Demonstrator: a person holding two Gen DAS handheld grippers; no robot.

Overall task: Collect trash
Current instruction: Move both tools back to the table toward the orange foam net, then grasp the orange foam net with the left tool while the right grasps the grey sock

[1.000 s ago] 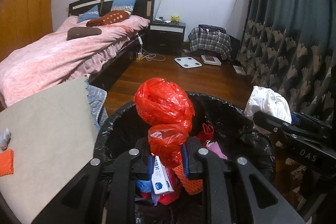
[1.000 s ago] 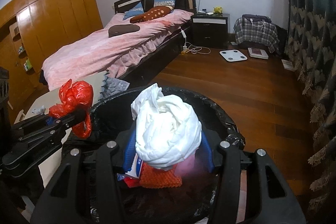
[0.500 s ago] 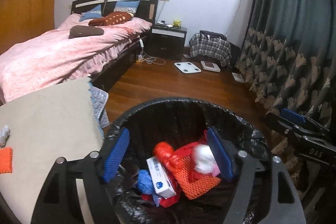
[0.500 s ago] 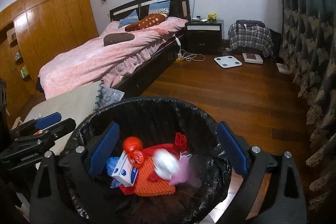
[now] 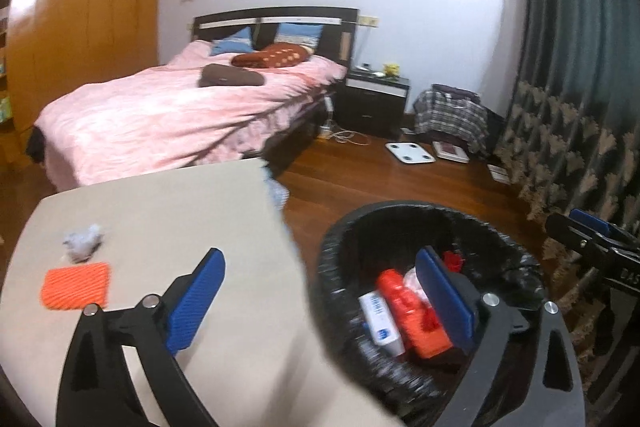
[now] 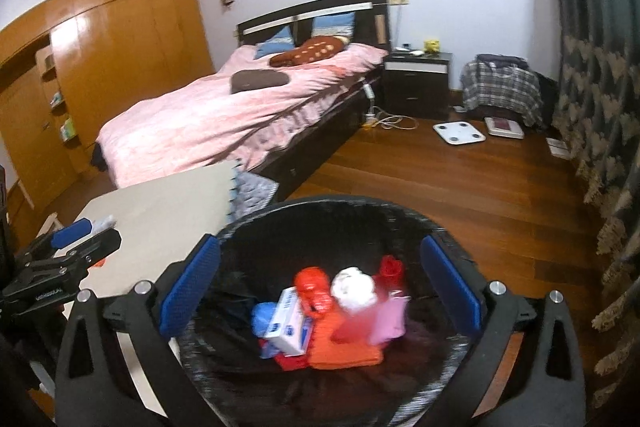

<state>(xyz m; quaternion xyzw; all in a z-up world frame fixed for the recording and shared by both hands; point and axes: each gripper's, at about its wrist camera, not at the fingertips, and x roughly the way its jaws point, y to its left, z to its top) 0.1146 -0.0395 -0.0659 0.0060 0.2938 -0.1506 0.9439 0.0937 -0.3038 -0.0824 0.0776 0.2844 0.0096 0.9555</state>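
A round bin with a black liner (image 5: 344, 239) (image 6: 280, 215) stands on the floor beside a beige table (image 5: 160, 211). In it lie the red bag (image 6: 312, 285), the white wad (image 6: 354, 287), a white and blue box (image 6: 286, 323) and orange and pink scraps. My left gripper (image 5: 320, 301) is open and empty, over the table edge and bin rim. My right gripper (image 6: 320, 291) is open and empty above the bin. On the table lie an orange knitted pad (image 5: 76, 285) and a grey crumpled wad (image 5: 82, 247).
A pink bed (image 6: 240, 111) stands behind the table, a nightstand (image 6: 416, 83) and plaid bag (image 6: 500, 87) by the far wall. A scale (image 6: 458, 133) lies on the wood floor. Curtains (image 6: 600, 107) hang on the right. Wooden wardrobes (image 6: 100, 67) are on the left.
Both grippers opened and dropped the red bag and white wad into the bin. The left gripper has since swung left toward the table; the right has lifted slightly.
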